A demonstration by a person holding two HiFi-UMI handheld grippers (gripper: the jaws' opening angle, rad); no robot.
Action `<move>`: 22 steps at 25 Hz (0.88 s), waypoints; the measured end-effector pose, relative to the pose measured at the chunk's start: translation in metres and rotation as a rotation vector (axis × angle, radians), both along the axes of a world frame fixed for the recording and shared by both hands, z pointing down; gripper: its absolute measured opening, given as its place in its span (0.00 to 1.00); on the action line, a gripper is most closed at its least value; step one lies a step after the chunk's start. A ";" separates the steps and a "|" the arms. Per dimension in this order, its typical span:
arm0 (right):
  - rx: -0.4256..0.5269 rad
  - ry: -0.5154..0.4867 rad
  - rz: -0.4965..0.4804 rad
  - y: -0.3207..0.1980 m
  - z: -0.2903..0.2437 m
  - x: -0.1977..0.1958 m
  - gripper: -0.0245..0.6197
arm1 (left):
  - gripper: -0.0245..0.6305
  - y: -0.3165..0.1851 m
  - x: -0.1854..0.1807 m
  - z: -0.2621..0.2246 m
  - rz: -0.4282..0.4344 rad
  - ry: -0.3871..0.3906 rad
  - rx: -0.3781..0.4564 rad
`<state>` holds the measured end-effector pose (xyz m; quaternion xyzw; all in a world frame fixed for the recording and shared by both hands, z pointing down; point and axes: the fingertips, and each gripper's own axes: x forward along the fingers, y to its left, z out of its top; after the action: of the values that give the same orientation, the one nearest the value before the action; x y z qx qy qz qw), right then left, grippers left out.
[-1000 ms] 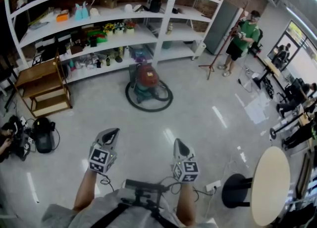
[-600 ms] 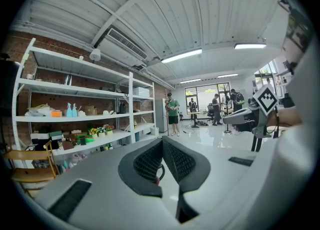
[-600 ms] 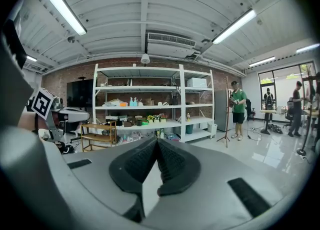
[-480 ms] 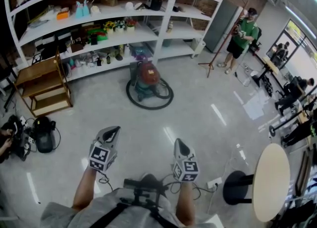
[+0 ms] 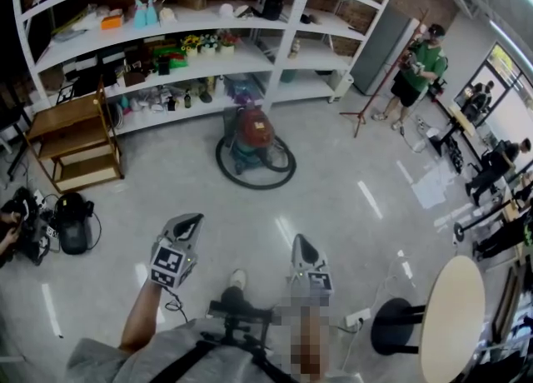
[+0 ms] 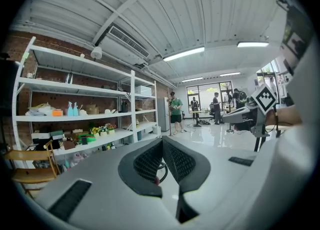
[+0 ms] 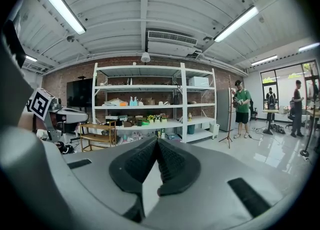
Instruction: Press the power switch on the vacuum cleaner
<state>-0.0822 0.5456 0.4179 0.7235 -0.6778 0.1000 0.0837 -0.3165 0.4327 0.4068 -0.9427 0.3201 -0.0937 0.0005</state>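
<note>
The vacuum cleaner (image 5: 252, 135), red on top with a green body and a black hose coiled round it, stands on the floor in front of the white shelving, well ahead of me. My left gripper (image 5: 188, 223) and right gripper (image 5: 301, 242) are held side by side near my body, far short of the vacuum. Both have their jaws closed tip to tip with nothing between them. In the left gripper view the jaws (image 6: 162, 139) meet, and a bit of the vacuum's hose shows just behind them. The right gripper's jaws (image 7: 156, 140) also meet.
Tall white shelving (image 5: 275, 57) full of small items runs along the back wall. A wooden step shelf (image 5: 71, 144) stands at left, a bag and cables (image 5: 71, 223) nearer. A round table (image 5: 454, 315) and black stool (image 5: 396, 323) are at right. A person in green (image 5: 420, 69) stands by a tripod.
The view has shifted a little: the vacuum sits slightly lower and closer. A shoe now shows between the grippers. Both grippers stay shut in the same spots.
</note>
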 end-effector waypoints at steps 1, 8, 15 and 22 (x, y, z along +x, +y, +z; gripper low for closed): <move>-0.002 -0.002 0.002 -0.006 0.001 0.004 0.05 | 0.05 -0.006 0.003 0.000 -0.003 0.000 -0.001; 0.006 -0.010 0.009 -0.048 0.000 0.035 0.05 | 0.05 -0.052 0.033 -0.003 -0.006 0.006 0.000; 0.006 -0.026 0.003 -0.096 0.004 0.075 0.05 | 0.05 -0.098 0.075 -0.005 -0.007 -0.004 0.003; 0.008 -0.029 -0.013 -0.143 0.009 0.116 0.05 | 0.05 -0.141 0.113 -0.003 -0.022 -0.013 0.000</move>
<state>0.0337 0.4023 0.4266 0.7181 -0.6839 0.1070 0.0716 -0.2033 0.2919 0.4040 -0.9385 0.3304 -0.1000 0.0017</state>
